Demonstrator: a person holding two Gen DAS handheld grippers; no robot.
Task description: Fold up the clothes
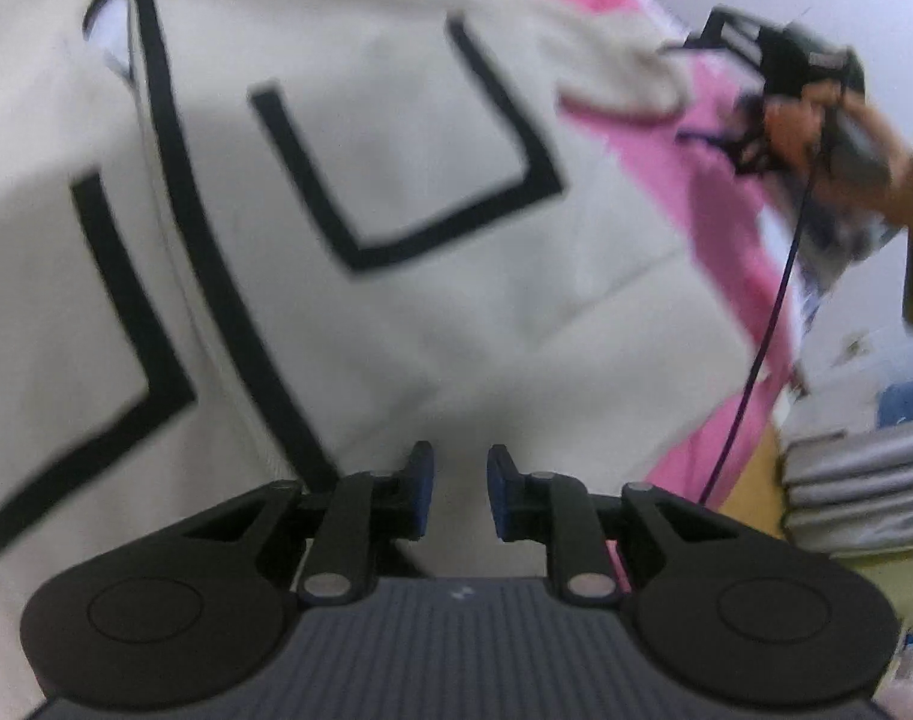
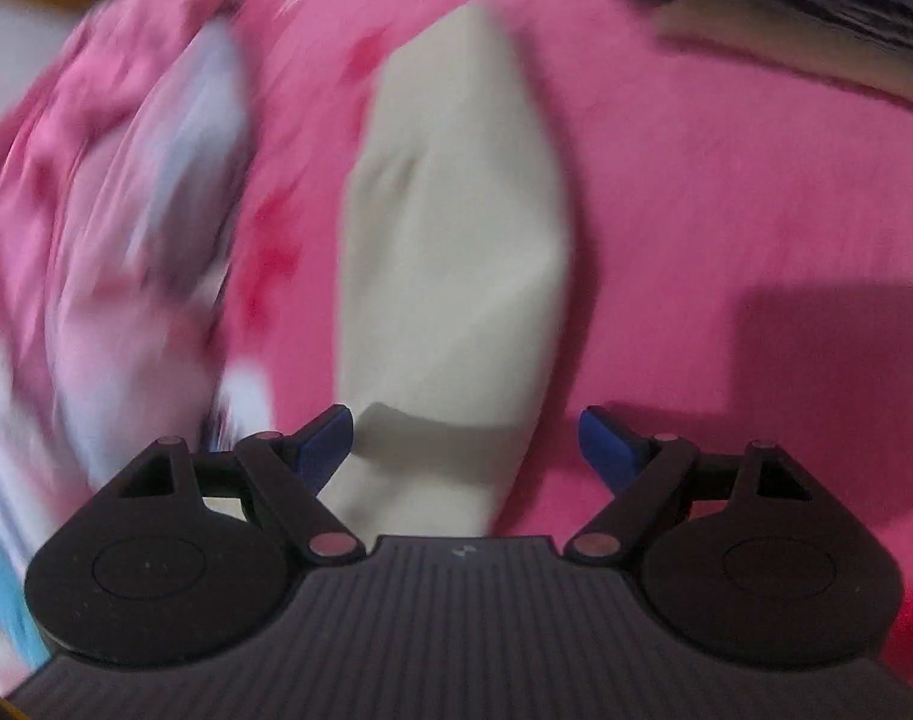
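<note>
1. Two wrist views are given, and most of both is filled by a pink blanket [image 2: 696,150] spread as the working surface.
2. On that blanket a cream garment [image 1: 396,180] with thick black line markings is laid out flat; it takes up most of the left wrist view.
3. A cream sleeve [image 2: 450,228] of the same colour is seen in the right wrist view, stretched lengthwise on the pink cloth; the picture is badly blurred.
4. The right gripper [image 2: 465,450] is held wide apart just above the near end of that sleeve, with nothing pinched between the blue pads.
5. The left gripper [image 1: 460,492] is kept narrow over the garment's lower edge; whether cloth is pinched cannot be told.
6. The sleeve fold is judged to be the step in hand. Next, the sleeve end would need to be pinched and carried across onto the garment's body.
</note>
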